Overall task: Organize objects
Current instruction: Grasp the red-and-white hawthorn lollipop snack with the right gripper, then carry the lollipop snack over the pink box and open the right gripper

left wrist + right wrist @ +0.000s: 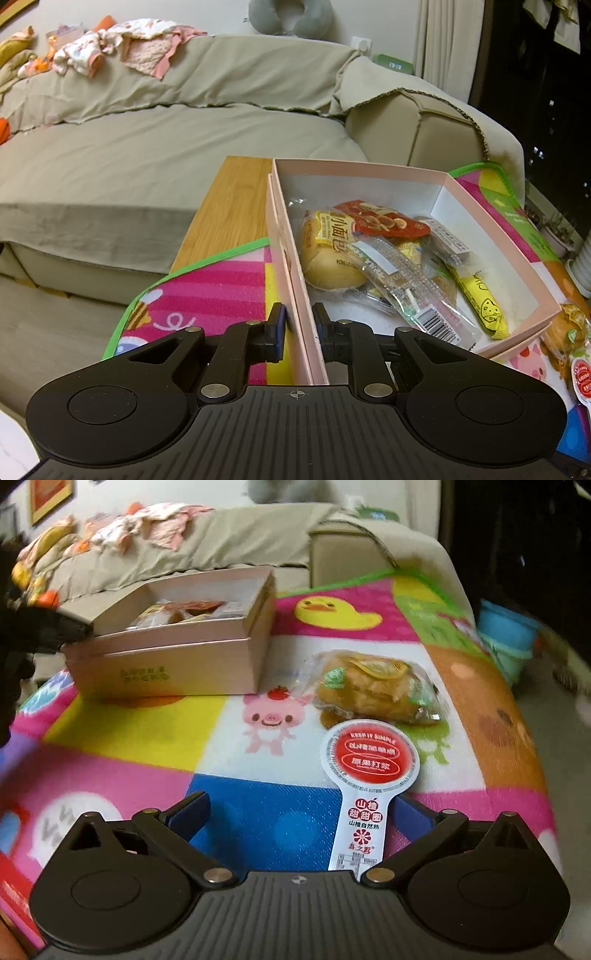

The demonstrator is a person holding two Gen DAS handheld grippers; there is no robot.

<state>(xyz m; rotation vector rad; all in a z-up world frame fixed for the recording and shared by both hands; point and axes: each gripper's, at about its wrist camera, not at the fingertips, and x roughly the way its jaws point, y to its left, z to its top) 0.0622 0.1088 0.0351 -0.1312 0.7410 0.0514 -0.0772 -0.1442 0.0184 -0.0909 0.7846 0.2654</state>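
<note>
The left gripper [299, 328] sits at the lower centre of the left wrist view, its jaws closed on the near side wall of the pale pink cardboard box [369, 168], one finger outside and one inside. The box fills the centre and right of that view and already holds several wrapped snacks, among them a small bun in a clear-and-yellow wrapper [327, 251] and a red foil snack packet [384, 221]. Thin card like this probably flexes, so a pinch on one wall likely steadies the box better than it would lift it.

In the right wrist view, the right gripper [301, 812] hangs low at the bottom centre with its jaws spread wide and nothing between them pinched. The flat white lollipop-shaped hawthorn snack pack with a round red label [369, 760] lies on the colourful cartoon play mat [122, 723], its narrow stem pointing toward the gripper and lying just inside the right-hand finger. It looks light, thin and fairly stiff, with a slick printed surface; the stem seems the natural place to take it, edge-on, though so flat a piece may be hard to get under.

Beyond it, at centre right, lies a soft brown pastry in a crinkly clear wrapper [376, 686], touching the round head of the pack. It would likely crush under a hard squeeze, so a gentle hold across its middle or on the wrapper's end seam suits it.
</note>
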